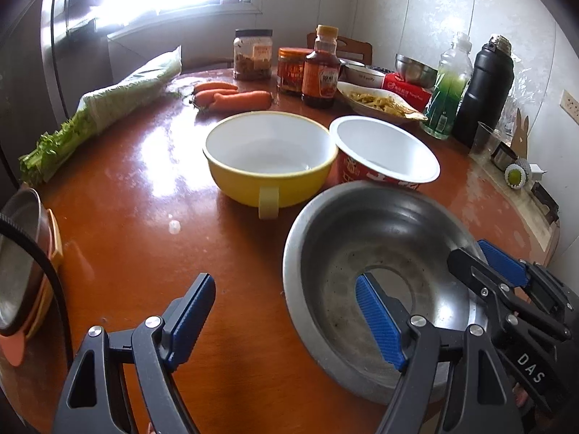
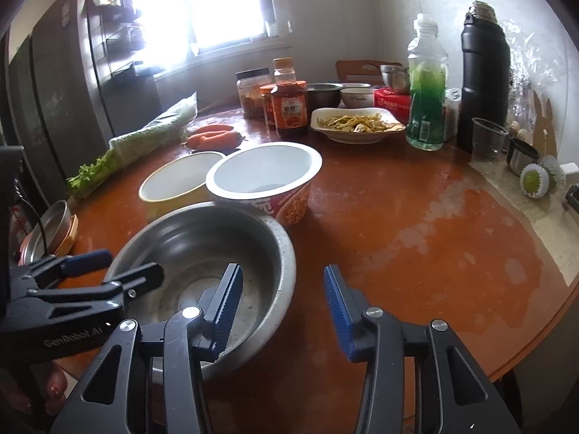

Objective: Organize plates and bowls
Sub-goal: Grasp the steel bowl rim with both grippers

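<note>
Steel bowl (image 1: 376,275) sat upright, mouth up, near the front edge of the round wooden table (image 1: 152,224); being round, it showed no long axis. Behind it stood a yellow bowl (image 1: 269,161) with its handle facing the front edge, and just beside that a white-lined instant-noodle cup (image 2: 266,182), both upright and empty. The left gripper (image 1: 286,320) pointed downward over the table, jaws wide apart and straddling the steel bowl's left rim, one finger inside the bowl and one outside; nothing was pressed. The right gripper (image 2: 282,313) likewise angled down, jaws partly open around the bowl's right rim, inner finger (image 2: 226,311) within the bowl, outer finger over bare table, pads not gripping the metal.
</note>
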Demonstrator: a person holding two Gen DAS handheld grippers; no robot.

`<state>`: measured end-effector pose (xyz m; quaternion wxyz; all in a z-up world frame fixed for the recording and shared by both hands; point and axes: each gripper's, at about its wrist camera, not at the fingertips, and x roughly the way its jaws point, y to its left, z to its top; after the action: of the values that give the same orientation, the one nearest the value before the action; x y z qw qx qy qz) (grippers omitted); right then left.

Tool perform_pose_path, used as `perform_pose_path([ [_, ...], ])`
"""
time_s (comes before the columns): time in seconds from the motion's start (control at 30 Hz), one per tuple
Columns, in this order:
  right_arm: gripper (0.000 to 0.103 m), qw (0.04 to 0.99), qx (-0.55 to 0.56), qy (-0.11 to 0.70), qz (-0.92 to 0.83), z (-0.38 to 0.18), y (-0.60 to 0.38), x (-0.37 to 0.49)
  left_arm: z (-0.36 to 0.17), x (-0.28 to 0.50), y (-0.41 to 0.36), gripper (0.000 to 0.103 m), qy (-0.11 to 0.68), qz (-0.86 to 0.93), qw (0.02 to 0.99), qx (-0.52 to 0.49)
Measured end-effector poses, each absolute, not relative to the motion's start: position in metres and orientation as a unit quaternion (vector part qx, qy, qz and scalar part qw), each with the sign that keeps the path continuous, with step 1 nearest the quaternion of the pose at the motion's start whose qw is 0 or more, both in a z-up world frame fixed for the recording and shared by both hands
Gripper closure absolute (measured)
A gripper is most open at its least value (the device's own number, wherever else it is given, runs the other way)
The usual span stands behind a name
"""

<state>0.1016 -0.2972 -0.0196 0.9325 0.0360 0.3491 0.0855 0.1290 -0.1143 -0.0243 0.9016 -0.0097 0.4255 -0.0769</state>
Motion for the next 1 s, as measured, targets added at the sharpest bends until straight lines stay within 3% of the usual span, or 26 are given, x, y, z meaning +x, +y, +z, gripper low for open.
perform_pose_path([
  [0.13, 0.072, 0.928, 0.033, 0.356, 0.104, -0.025, -0.289, 0.103, -0.029, 0.129, -0.115, 0.039, 0.428, -0.094, 0.899, -0.017],
  [0.3, 0.074, 0.926, 0.029, 0.354, 0.127, -0.023, -0.276, 0.098, -0.032, 0.119, -0.12, 0.053, 0.425, -0.112, 0.898, -0.02],
  [1.0, 0.073, 0.914, -0.028, 0.357, 0.191, -0.01, -0.178, 0.083, -0.012, 0.079, -0.031, 0.053, 0.393, -0.054, 0.918, -0.025],
])
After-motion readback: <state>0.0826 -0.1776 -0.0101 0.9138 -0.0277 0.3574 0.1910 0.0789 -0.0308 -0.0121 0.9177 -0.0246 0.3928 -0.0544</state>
